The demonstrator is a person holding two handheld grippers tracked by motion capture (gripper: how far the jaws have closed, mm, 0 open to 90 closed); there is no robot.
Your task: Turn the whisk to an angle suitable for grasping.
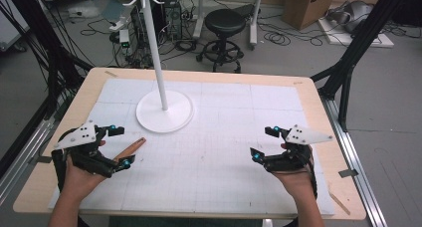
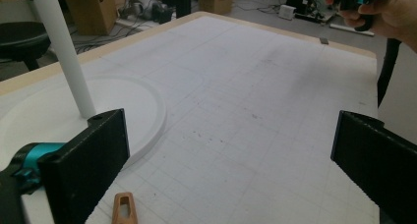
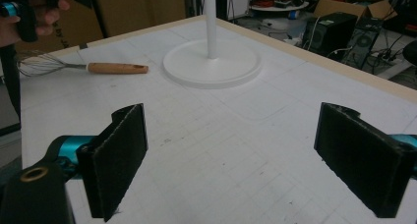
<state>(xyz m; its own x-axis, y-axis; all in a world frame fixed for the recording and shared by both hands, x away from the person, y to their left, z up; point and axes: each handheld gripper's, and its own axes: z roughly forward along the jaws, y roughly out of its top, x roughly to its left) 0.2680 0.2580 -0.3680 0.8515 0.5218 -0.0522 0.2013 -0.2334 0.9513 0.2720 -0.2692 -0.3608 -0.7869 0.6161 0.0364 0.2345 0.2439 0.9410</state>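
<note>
Two tongs, left and right, both spread, one wooden-handled whisk, one white stand

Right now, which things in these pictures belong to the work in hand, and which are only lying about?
Belonging to the work:
- whisk with wooden handle, lying on the table beside the left gripper
- white hanging stand with hooks on top
- right gripper, open over the mat

Only lying about:
- black stool behind the table
- cardboard box on the floor
</note>
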